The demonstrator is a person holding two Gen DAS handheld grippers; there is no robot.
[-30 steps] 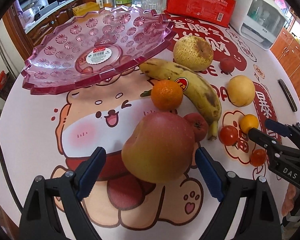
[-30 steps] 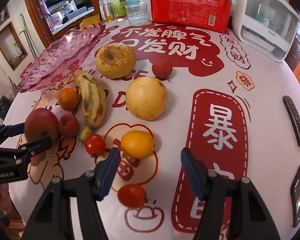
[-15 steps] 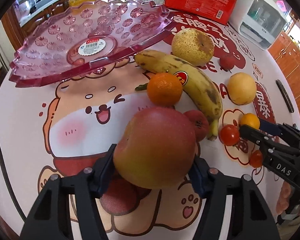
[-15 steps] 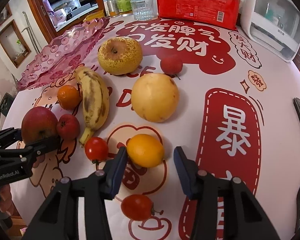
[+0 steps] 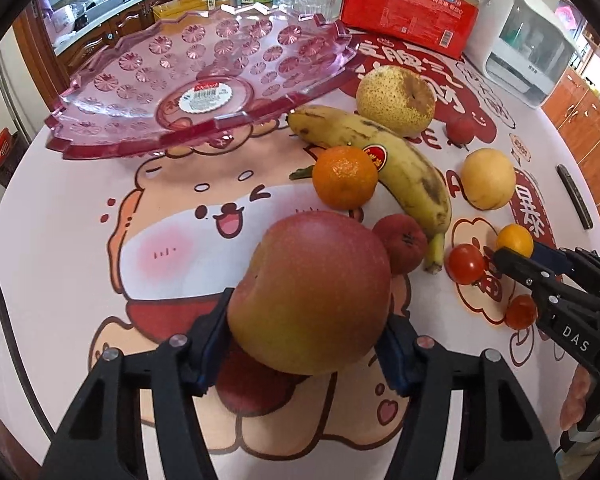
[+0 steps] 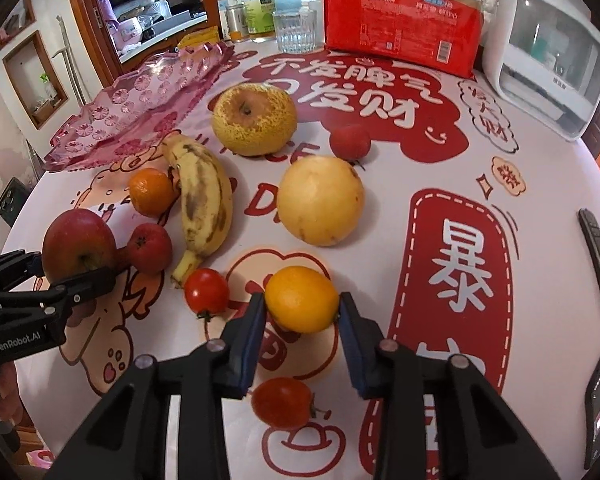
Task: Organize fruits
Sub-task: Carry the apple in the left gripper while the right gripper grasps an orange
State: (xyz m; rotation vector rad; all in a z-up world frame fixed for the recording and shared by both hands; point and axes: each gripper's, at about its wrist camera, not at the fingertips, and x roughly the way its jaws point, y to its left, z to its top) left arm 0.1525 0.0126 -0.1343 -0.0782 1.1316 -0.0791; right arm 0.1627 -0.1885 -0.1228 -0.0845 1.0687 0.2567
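Both hand-held grippers closed in: left (image 5: 308, 344) clamps apple (image 5: 312, 292), right (image 6: 302, 320) closing on orange (image 6: 302, 300).

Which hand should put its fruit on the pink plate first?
Left, probably. The left gripper is clamped on the big red apple, and the pink plate lies just ahead on that side. The right gripper, closing around the small orange fruit, sits farther away, with the banana between.

Each camera sits just behind its own jaws, looking steeply down and forward over the table (image 5: 60, 240). The left view is close on the apple (image 5: 312, 292) between its jaws; the right view is close on the orange (image 6: 301, 298). Both share the banana (image 5: 400, 168), the pink tray (image 6: 140, 100) beyond, and each other's gripper.
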